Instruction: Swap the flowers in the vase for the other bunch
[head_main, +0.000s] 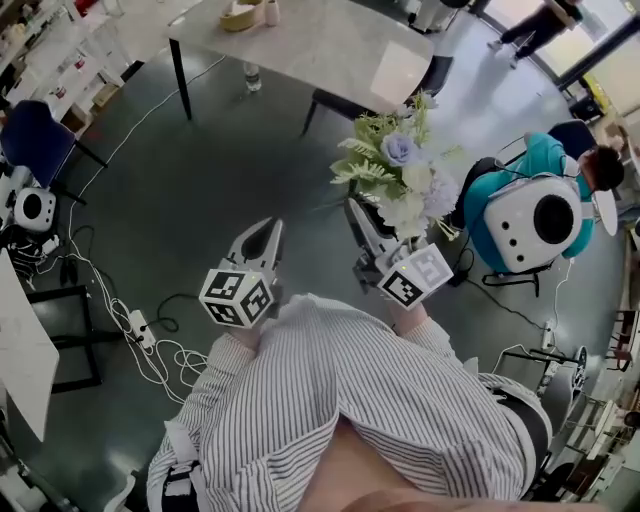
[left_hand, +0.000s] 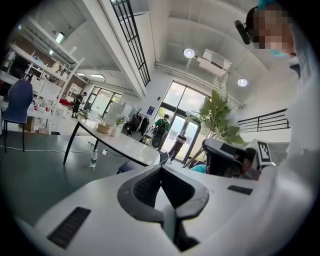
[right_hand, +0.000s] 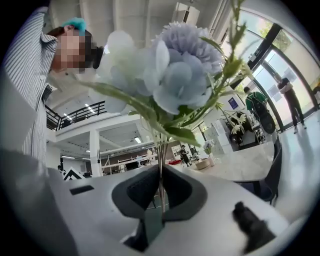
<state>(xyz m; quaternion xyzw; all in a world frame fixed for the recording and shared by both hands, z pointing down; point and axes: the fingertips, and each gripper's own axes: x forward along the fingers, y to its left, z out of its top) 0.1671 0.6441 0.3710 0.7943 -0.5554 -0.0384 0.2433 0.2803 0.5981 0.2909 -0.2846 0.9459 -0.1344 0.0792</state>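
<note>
The right gripper (head_main: 360, 215) was clamped tight on the stems of a pale blue and white flower bunch (head_main: 400, 170), holding it in mid-air above the dark floor (head_main: 200, 180). The left gripper (head_main: 268, 230) hung beside it, jaws closed on nothing.

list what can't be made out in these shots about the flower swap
- Vase: no view shows one clearly. The items on the table are cut off by the head view's top edge and are too small in both gripper views.
- Other bunch: cannot be picked out, for the same reasons.
- Stem ends of the bunch: in the right gripper view they are hidden below the pads of the right tool, which is shut on the stems.
</note>
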